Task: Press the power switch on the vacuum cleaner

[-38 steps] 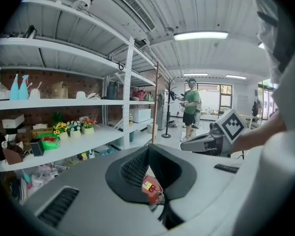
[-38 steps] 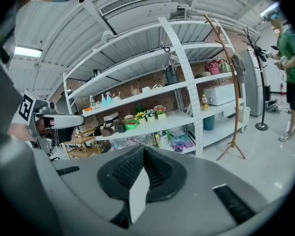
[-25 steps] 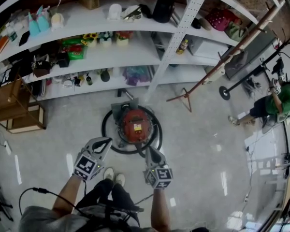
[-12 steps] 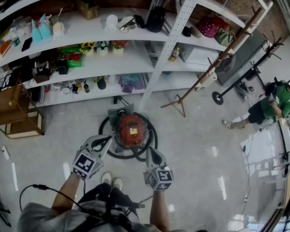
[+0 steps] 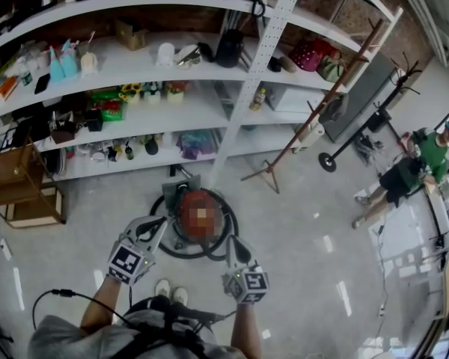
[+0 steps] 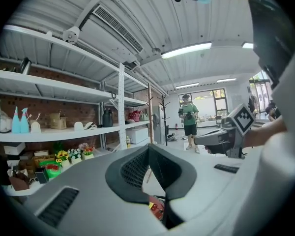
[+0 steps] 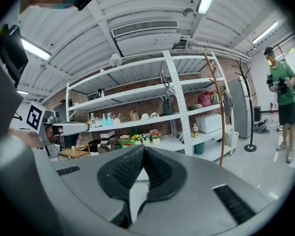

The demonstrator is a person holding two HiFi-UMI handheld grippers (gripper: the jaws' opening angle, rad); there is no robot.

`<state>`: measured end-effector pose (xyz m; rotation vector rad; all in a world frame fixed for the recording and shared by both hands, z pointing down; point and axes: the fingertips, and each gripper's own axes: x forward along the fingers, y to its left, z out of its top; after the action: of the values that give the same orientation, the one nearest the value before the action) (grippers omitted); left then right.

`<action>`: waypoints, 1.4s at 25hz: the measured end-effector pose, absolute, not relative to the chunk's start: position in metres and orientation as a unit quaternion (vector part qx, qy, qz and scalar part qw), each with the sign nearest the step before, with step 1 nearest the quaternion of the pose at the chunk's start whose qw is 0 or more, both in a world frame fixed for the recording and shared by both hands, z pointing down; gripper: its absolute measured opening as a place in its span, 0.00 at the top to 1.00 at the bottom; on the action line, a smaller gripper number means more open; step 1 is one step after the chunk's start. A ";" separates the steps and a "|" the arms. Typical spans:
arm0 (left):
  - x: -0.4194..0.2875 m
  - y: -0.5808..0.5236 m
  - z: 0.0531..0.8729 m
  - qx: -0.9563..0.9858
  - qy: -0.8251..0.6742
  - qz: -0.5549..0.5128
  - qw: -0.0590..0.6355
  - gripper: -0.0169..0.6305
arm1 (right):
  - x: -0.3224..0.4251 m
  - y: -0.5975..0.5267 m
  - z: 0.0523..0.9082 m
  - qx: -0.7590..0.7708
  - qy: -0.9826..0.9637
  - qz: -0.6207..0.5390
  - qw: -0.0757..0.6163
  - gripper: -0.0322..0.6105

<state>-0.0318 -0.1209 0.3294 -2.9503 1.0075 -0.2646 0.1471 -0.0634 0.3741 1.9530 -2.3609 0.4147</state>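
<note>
Directly ahead of the person's feet, in the head view, the vacuum cleaner (image 5: 198, 215) sits on the floor below the shelves (image 5: 172, 99), a round red drum with no long side to line up on. Its switch cannot be picked out. The left gripper (image 5: 157, 226) points at the drum's near left edge and the right gripper (image 5: 233, 243) at its near right edge. Both are close to it in the picture, though their height above it cannot be told. Another person in green (image 5: 426, 159) stands well apart at the right.

In the left gripper view, the left gripper (image 6: 148, 149) has its two pads pressed together at the tips with nothing between them. A sliver of the red vacuum cleaner (image 6: 157, 209) shows just under them, so this one looks the better placed to push down.

In the right gripper view, the right gripper (image 7: 143, 150) is likewise closed tip to tip and empty, aimed out toward the shelves, with only pale floor beneath it.
</note>
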 end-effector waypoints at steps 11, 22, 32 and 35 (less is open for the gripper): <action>-0.050 -0.112 0.316 -0.939 0.336 -0.074 0.014 0.99 | 0.141 -0.049 0.354 0.639 -0.760 0.117 0.020 0.94; -0.058 -0.118 0.319 -0.936 0.344 -0.071 0.017 0.99 | 0.130 -0.052 0.357 0.629 -0.768 0.119 0.026 0.94; -0.055 -0.121 0.321 -0.938 0.337 -0.080 0.026 0.99 | 0.134 -0.055 0.360 0.632 -0.766 0.118 0.022 0.94; -0.054 -0.120 0.317 -0.937 0.343 -0.072 0.010 0.99 | 0.133 -0.054 0.359 0.633 -0.764 0.121 0.030 0.94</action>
<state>-0.0543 -0.1199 0.3166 -2.9235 1.0690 -0.2258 0.1325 -0.0542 0.3592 1.9497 -2.3562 0.3732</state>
